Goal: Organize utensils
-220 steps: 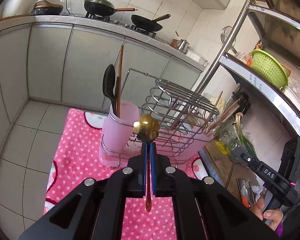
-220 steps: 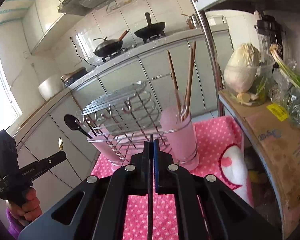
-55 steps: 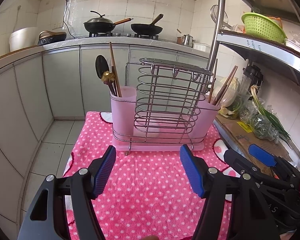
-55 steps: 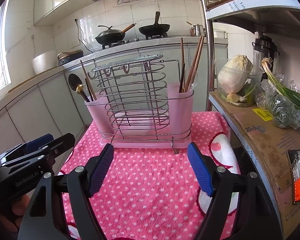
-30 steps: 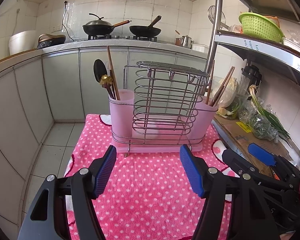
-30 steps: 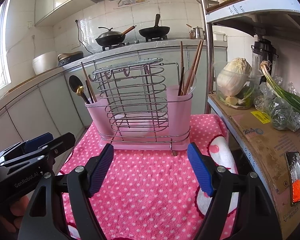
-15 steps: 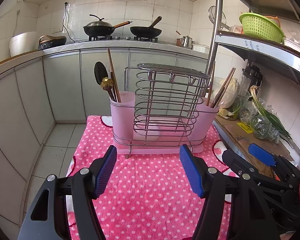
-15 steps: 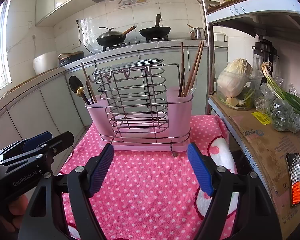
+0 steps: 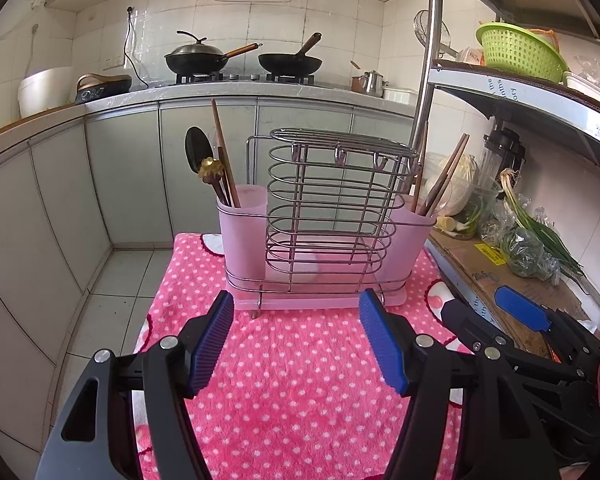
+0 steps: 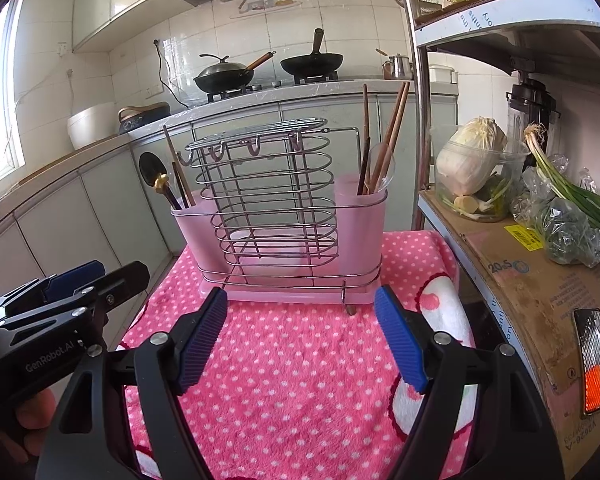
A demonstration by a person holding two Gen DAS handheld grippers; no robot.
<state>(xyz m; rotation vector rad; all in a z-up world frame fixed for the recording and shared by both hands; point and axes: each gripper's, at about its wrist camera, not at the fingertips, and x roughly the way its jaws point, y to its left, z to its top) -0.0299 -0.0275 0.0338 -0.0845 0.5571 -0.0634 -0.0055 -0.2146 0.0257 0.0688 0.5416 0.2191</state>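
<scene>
A pink utensil holder with a wire rack (image 9: 324, 216) (image 10: 276, 216) stands on a pink polka-dot towel (image 9: 300, 380) (image 10: 300, 368). Its left cup holds a black spoon (image 9: 198, 148) (image 10: 151, 168), a gold-headed utensil (image 9: 211, 169) (image 10: 161, 181) and a wooden stick. Its right cup holds wooden chopsticks (image 9: 444, 178) (image 10: 388, 136) and a clear spoon. My left gripper (image 9: 300, 336) is open and empty, in front of the holder; it also shows in the right wrist view (image 10: 84, 280). My right gripper (image 10: 300, 332) is open and empty, also seen at the right of the left wrist view (image 9: 500, 308).
A metal shelf unit (image 9: 500, 84) stands right of the towel, with cardboard (image 10: 540, 276), a cabbage in a tub (image 10: 472, 156), scallions (image 10: 572, 188) and a green basket (image 9: 520, 52). Grey cabinets and a counter with two woks (image 9: 244, 60) run behind. Tiled floor (image 9: 112, 280) lies to the left.
Long ago both grippers were shut, the left on the gold-headed utensil; that utensil now stands in the left cup. Over the last second both open grippers barely moved.
</scene>
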